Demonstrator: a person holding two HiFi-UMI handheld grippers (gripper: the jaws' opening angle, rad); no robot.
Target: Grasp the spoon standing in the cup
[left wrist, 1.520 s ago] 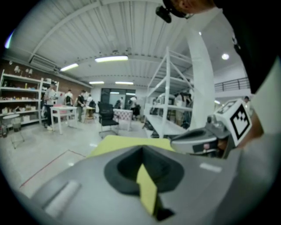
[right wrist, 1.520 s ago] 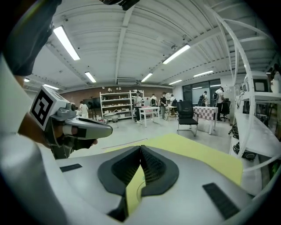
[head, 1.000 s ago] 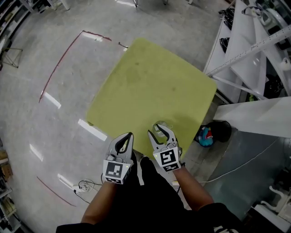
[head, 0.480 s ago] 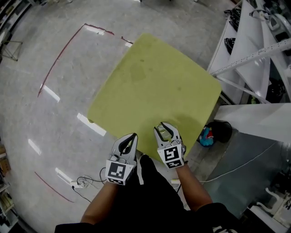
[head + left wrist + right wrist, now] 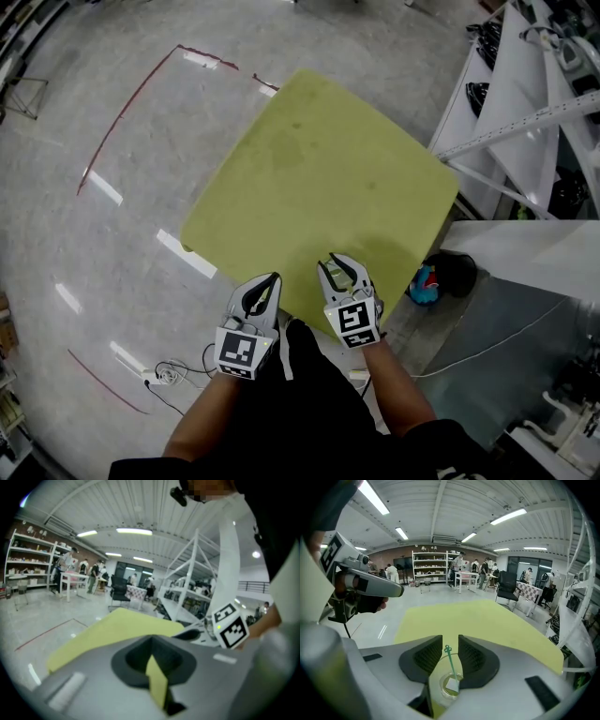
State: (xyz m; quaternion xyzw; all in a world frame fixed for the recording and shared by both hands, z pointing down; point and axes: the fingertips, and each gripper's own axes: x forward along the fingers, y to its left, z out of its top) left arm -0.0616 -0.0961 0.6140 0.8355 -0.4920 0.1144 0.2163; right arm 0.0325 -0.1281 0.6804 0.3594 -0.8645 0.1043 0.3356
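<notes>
The spoon point(image 5: 451, 663) stands near-upright in the cup point(image 5: 441, 686) on the worktop point(image 5: 487, 620), directly below the right tool point(image 5: 449, 645), handle tip between its closing jaws (pads not yet touching)

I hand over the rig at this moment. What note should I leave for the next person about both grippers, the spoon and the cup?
Left gripper: shut, empty, near the front edge of the yellow-green table.
Right gripper: jaws closing, one on each side of the green spoon. The pads are not pressing on it yet.
Things: the spoon stands tilted in the clear cup on the table, directly under the right gripper.
Done: right gripper lined up on the spoon's handle.
Left to do: finish closing on the handle and confirm the grip.
</notes>
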